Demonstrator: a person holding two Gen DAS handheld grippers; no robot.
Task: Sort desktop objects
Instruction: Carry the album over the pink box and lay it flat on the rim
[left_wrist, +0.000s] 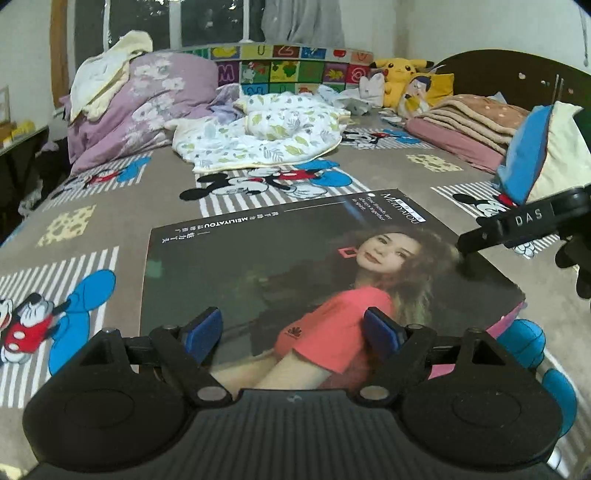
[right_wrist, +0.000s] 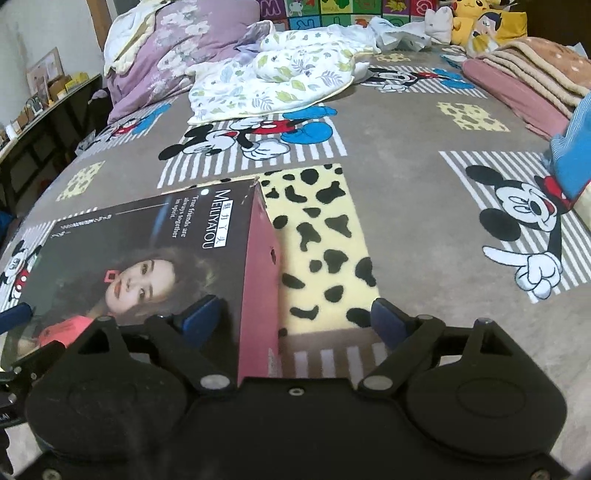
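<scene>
A flat dark box (left_wrist: 295, 258) printed with a woman in a red top lies on the Mickey Mouse bed cover (left_wrist: 110, 206). My left gripper (left_wrist: 293, 332) is open, its blue pads (left_wrist: 203, 328) just above the box's near edge. The right gripper shows in the left wrist view (left_wrist: 465, 251), touching the box's right edge. In the right wrist view the box (right_wrist: 147, 258) has a pink side wall. My right gripper (right_wrist: 295, 319) is open and straddles that right edge, left pad (right_wrist: 201, 317) over the lid, right pad (right_wrist: 388, 319) over the cover.
A leaf-print quilt (left_wrist: 258, 136) and a purple duvet (left_wrist: 147, 96) lie at the back. Folded pink and beige blankets (left_wrist: 472, 125) and a blue and cream pillow (left_wrist: 532, 147) sit at the right. Pikachu plush toys (left_wrist: 402, 77) sit by the headboard. A desk (right_wrist: 40, 110) stands left of the bed.
</scene>
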